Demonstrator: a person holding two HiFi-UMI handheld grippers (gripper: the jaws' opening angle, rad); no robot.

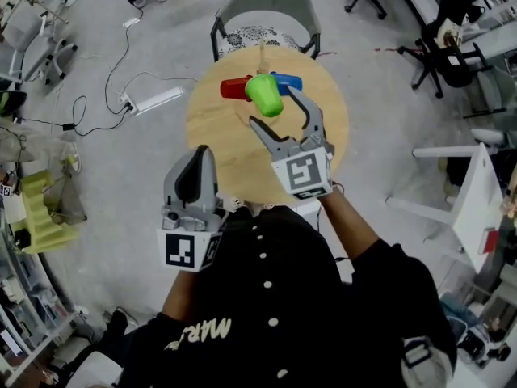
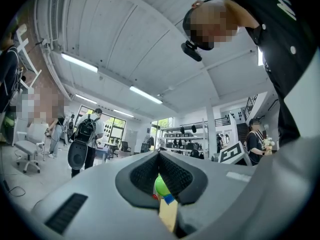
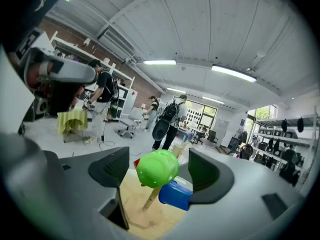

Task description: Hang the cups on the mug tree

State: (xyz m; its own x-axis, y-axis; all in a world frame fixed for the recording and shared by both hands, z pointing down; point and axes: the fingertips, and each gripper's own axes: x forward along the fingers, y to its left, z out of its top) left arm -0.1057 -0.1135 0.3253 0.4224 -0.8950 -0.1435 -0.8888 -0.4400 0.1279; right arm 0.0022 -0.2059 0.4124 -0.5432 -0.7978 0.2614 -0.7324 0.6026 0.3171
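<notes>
Round wooden table (image 1: 212, 148) on a grey floor, with a grey chair (image 1: 271, 2) tucked in at its far edge; at the near edge, the person's black buttoned top (image 1: 275, 314).

Right gripper (image 1: 272, 106) over the middle of the table, reaching far and a little left; jaws spread wide, pinching nothing, with a gap at each pad.

Left gripper (image 1: 202, 152) over the near left rim, well apart from the cups; jaws pressed together at the tips, nothing between the pads.

Mug tree (image 1: 261, 55) upright on the far half of the table, a pale wooden post with three cups hung on it.

Green cup (image 1: 264, 94) nearest, between the right gripper's spread jaws, touched by neither; red cup (image 1: 235, 88) just beside it on the left; blue cup (image 1: 288, 80) just beside it on the right.

White power strip (image 1: 157, 99) on the floor, left of the table.
</notes>
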